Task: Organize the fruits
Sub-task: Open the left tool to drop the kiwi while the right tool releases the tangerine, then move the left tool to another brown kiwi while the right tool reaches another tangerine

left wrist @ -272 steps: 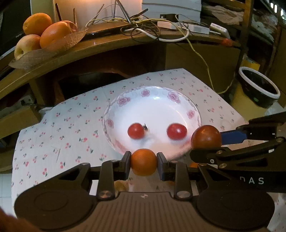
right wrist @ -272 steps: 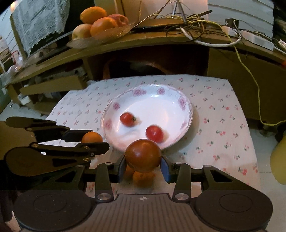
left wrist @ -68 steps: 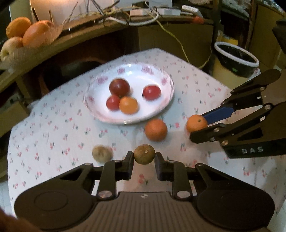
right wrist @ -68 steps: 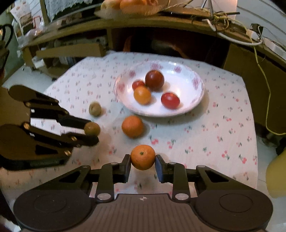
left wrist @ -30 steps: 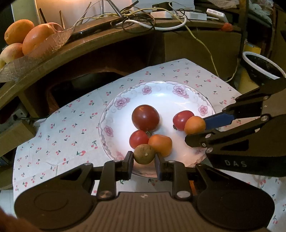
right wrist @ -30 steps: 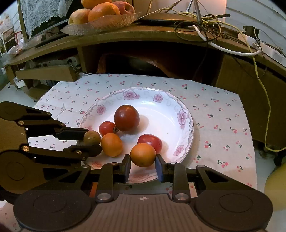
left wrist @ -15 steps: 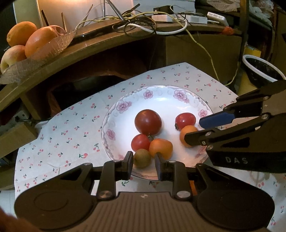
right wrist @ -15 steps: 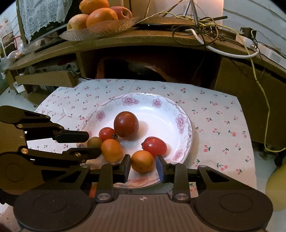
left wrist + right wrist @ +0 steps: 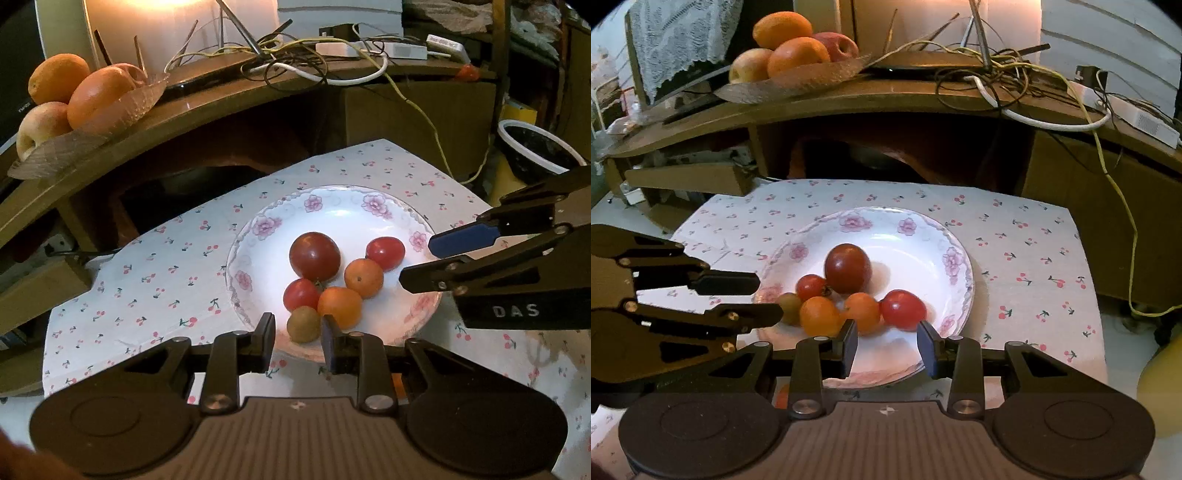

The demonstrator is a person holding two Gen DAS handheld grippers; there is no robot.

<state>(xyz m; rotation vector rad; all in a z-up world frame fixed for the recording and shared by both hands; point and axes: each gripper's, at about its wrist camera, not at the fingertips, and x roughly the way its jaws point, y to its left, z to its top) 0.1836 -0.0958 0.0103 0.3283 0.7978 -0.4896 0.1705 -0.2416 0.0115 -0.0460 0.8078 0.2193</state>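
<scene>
A white flowered plate (image 9: 332,206) (image 9: 923,236) on the cherry-print cloth holds a big dark tomato (image 9: 314,256), two small red tomatoes, two orange mandarins and a brown-green fruit (image 9: 303,324). My left gripper (image 9: 298,334) is at the plate's near rim. Its jaws are slightly parted and the brown-green fruit lies on the plate between the tips, with a gap at the left pad. My right gripper (image 9: 886,341) hangs over the near rim with its jaws opening and nothing between them. The mandarin (image 9: 862,312) it held rests on the plate just beyond its tips.
A glass dish (image 9: 122,107) of oranges and an apple sits on the wooden shelf behind, beside tangled cables (image 9: 295,66). A white-rimmed black bowl (image 9: 535,147) stands at the right. An orange fruit (image 9: 781,398) lies on the cloth below the grippers.
Both grippers have let go: the brown-green fruit and the mandarin dropped from the pads onto the plate. The right jaws have spread clearly, the left only a little.
</scene>
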